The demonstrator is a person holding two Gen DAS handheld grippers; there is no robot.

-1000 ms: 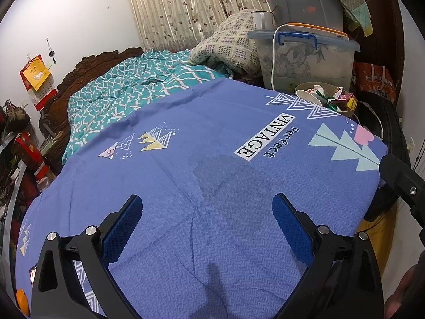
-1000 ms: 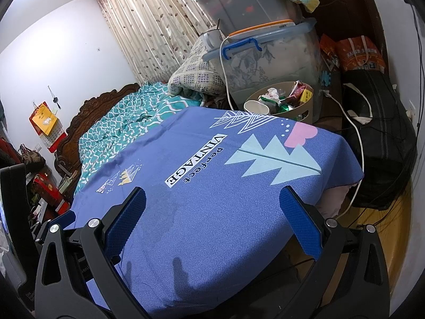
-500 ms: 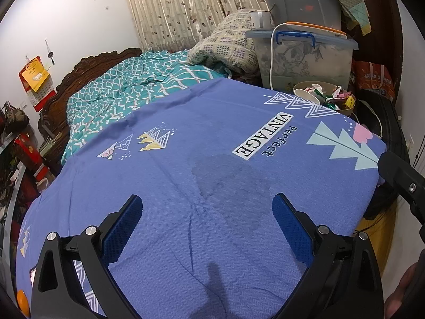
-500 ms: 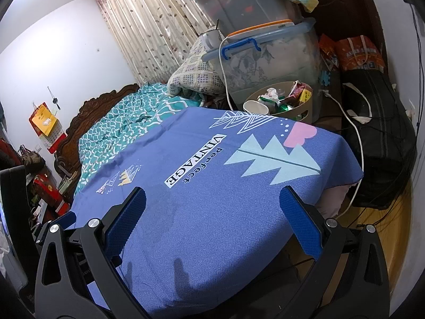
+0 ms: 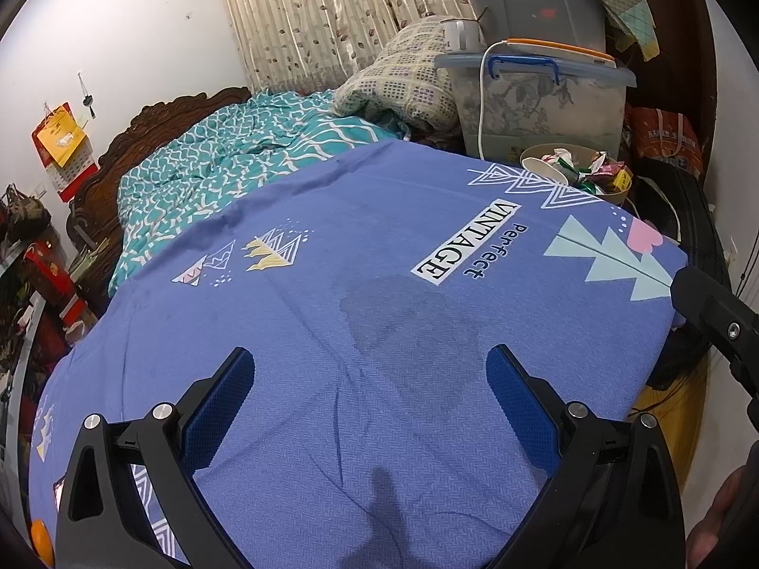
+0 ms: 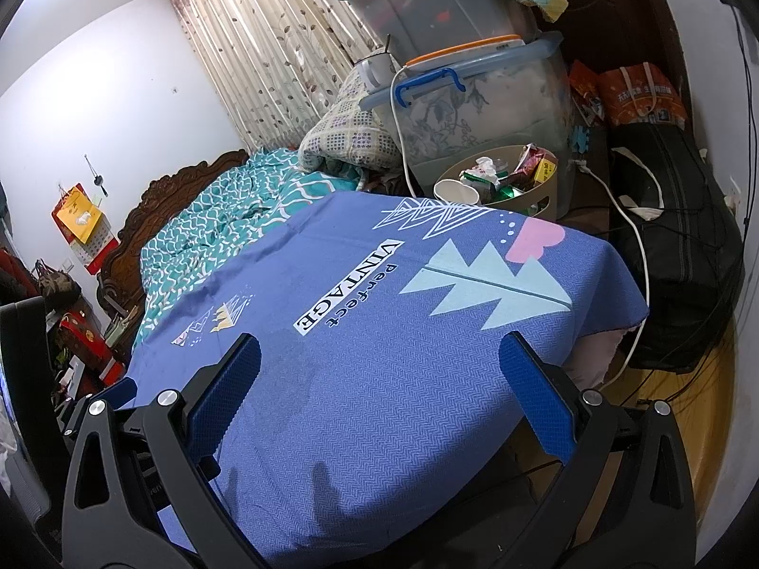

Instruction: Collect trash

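Beige basket [image 6: 533, 199] of wrappers [image 6: 517, 175], paper cup [image 6: 455, 192]

A round beige bin [image 6: 519, 199] is seen at the far edge of the blue cloth, upright, against a clear storage box. It is filled with trash: a white paper cup [image 6: 455, 192] lying on its side, crumpled wrappers [image 6: 533, 166] in red, green and yellow.

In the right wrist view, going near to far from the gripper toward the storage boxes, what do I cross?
right gripper → blue cloth → beige trash basket with paper cup → clear storage box
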